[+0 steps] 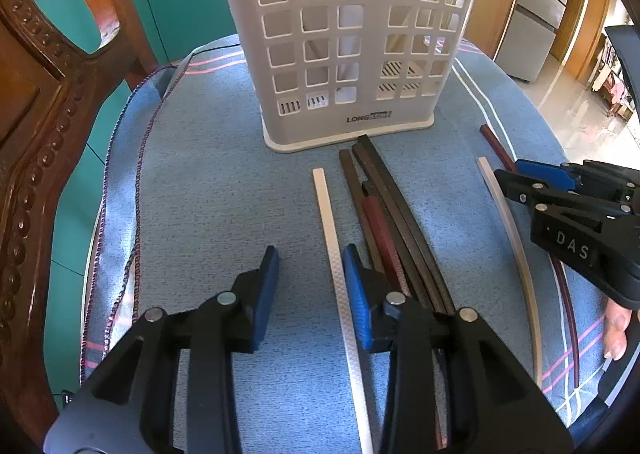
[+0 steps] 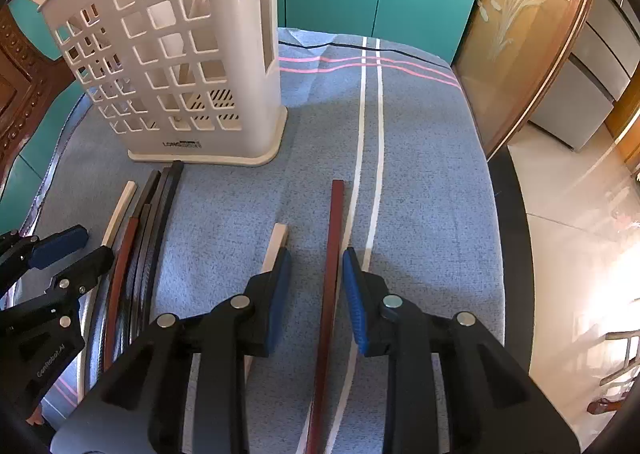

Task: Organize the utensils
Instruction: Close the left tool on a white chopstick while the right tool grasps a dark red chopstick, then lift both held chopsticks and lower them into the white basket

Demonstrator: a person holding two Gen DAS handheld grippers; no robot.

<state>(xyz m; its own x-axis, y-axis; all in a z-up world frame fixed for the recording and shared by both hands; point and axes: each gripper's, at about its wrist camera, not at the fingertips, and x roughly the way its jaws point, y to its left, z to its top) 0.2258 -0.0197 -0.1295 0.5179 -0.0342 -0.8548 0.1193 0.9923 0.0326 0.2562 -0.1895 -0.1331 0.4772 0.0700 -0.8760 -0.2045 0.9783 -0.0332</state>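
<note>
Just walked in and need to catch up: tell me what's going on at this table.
A person with a gripper in each hand is sorting chopsticks on a blue cloth in front of a white utensil holder. The left gripper is open around a white chopstick, beside a bundle of dark chopsticks. The right gripper is open around a reddish-brown chopstick, with another white chopstick beside it. All these chopsticks still lie on the cloth.
</note>
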